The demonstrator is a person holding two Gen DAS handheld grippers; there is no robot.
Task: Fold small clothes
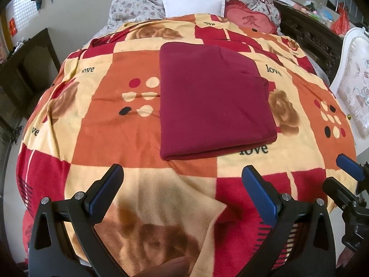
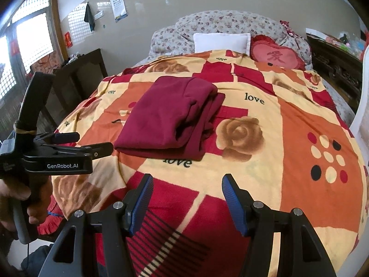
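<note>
A dark red garment (image 1: pixel 212 99) lies folded into a neat rectangle on the patterned blanket (image 1: pixel 138 127), flat and untouched. In the right wrist view the same garment (image 2: pixel 166 117) shows its stacked folded layers along its right side. My left gripper (image 1: pixel 182 173) hovers open over the blanket just short of the garment's near edge, with nothing between its fingers. My right gripper (image 2: pixel 188 180) is open too, empty, a little back from the garment. The left gripper (image 2: pixel 94 142) appears at the left of the right wrist view, held by a hand (image 2: pixel 16 194). The right gripper (image 1: pixel 334 170) shows at the right edge of the left wrist view.
The blanket (image 2: pixel 288 127) covers a bed. A white pillow (image 2: pixel 221 42), a red heart cushion (image 2: pixel 274 55) and a floral quilt (image 2: pixel 230 22) lie at its head. A dark wooden cabinet (image 2: pixel 80 73) stands to the left, a white padded chair (image 1: pixel 355 87) to the right.
</note>
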